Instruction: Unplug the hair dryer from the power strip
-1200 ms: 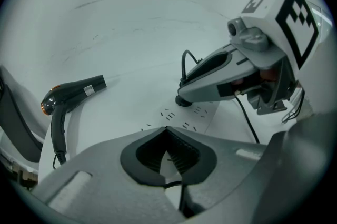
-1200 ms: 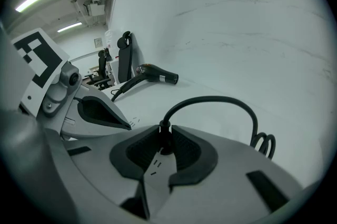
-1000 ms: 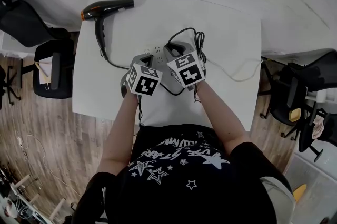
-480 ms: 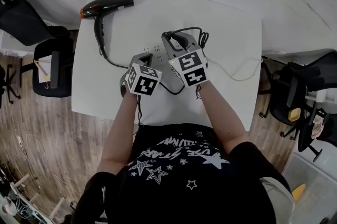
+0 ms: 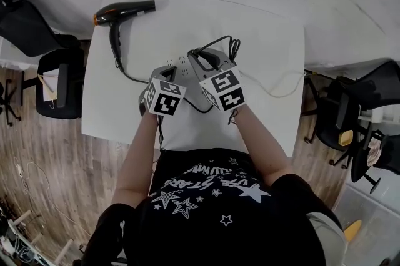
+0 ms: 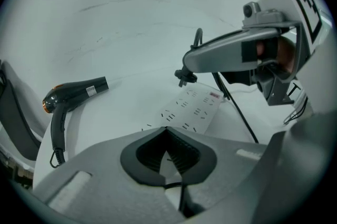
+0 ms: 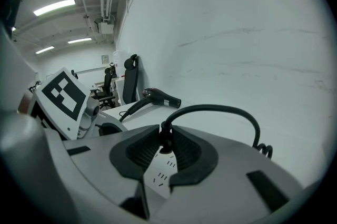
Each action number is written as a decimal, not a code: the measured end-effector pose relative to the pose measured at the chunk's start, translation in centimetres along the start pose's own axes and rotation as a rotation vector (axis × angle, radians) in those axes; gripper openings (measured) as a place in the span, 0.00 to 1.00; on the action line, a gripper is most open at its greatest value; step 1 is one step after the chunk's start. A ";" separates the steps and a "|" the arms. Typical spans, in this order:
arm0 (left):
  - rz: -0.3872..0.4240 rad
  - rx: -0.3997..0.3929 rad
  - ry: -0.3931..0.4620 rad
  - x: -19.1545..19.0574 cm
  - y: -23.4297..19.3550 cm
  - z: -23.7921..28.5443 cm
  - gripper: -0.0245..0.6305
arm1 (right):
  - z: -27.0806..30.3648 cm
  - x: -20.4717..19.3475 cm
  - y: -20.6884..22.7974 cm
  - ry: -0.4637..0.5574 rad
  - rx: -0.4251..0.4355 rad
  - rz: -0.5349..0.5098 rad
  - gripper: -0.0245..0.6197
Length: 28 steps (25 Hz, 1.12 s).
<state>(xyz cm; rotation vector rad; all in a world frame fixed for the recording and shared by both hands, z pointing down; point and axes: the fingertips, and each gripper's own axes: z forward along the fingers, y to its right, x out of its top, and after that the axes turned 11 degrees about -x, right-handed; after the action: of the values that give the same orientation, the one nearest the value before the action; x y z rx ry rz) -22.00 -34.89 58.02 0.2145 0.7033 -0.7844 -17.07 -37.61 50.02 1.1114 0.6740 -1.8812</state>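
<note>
Grey plastic, the left tool (image 6: 167, 131) has its tips pinched together at the near end of the white power strip (image 6: 192, 110); I cannot tell whether it presses on the strip. The right tool (image 7: 164, 139), clenched on the black plug (image 6: 184, 76), has risen over the last second. The prongs now hang clear above the sockets, so the unplugging looks done. The black cord (image 5: 232, 46) coils just beyond on the white bench (image 5: 269, 27) and also runs under the left tool, where it might snag. The black, orange-ended hair dryer (image 5: 122, 10) lies at the far left corner.
</note>
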 end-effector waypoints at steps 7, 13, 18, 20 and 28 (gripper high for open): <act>-0.031 -0.017 0.054 0.0 0.1 -0.2 0.05 | -2.5 0.0 0.7 0.001 -0.001 0.025 0.16; -0.098 0.007 0.130 0.1 -0.4 -0.5 0.05 | -4.2 -0.1 1.2 0.007 -0.015 0.035 0.17; -0.149 0.068 0.260 1.3 -1.0 -3.2 0.05 | -5.6 0.1 1.7 0.015 -0.016 0.041 0.17; -0.152 0.080 0.279 1.5 -1.1 -4.2 0.05 | -6.0 0.2 1.8 0.021 -0.014 0.053 0.17; -0.182 0.127 0.331 1.7 0.3 -7.2 0.05 | -7.8 -0.1 1.6 0.035 0.028 0.059 0.17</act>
<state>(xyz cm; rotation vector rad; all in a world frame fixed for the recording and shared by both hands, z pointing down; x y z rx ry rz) -24.58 -32.57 51.47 0.4058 0.9966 -0.9806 -12.20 -32.39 46.43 1.1724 0.6294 -1.8296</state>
